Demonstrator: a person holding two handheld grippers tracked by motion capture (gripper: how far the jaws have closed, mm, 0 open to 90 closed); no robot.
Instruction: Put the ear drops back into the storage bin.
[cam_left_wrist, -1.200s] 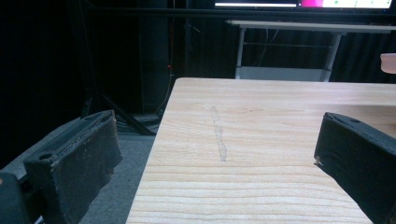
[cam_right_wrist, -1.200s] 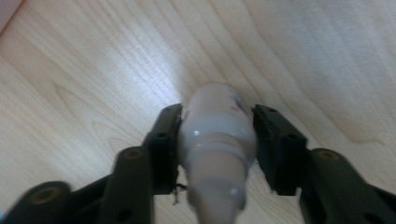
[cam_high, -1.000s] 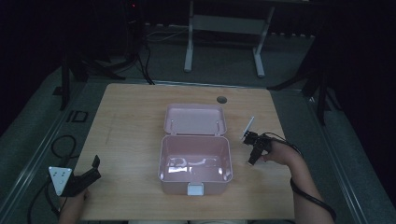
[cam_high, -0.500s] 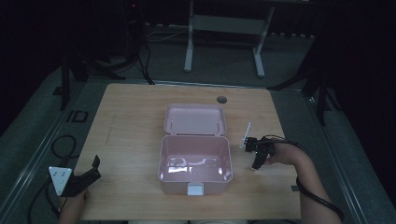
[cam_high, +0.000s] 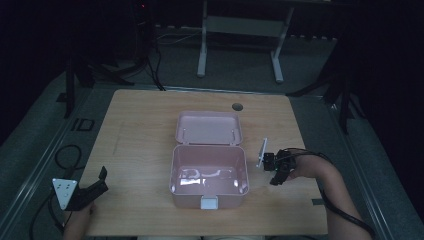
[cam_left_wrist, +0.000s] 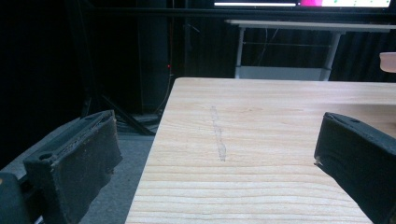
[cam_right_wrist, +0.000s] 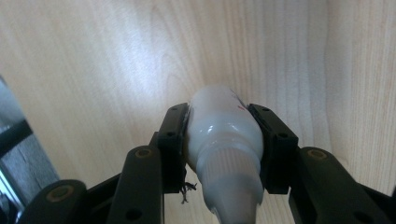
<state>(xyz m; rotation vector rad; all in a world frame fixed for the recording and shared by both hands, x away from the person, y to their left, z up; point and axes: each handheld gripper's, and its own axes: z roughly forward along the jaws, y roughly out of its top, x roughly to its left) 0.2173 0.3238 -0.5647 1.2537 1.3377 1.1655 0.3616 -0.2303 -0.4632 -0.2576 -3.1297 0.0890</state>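
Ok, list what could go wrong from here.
The right gripper pinches a smooth, rounded white bottle by its sides; it may slip or squirt out of the jaws. Its nozzle end points back at the camera, so it could leak if squeezed harder. Carried toward the open pink box, it might clip the rim.

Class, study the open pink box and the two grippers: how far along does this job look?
Done: the pink box stands open, lid back. In hand: the right gripper is shut on a small white bottle above the table, right of the box. Left, probably: putting the bottle in the box. The left gripper waits open at the table's near left corner.
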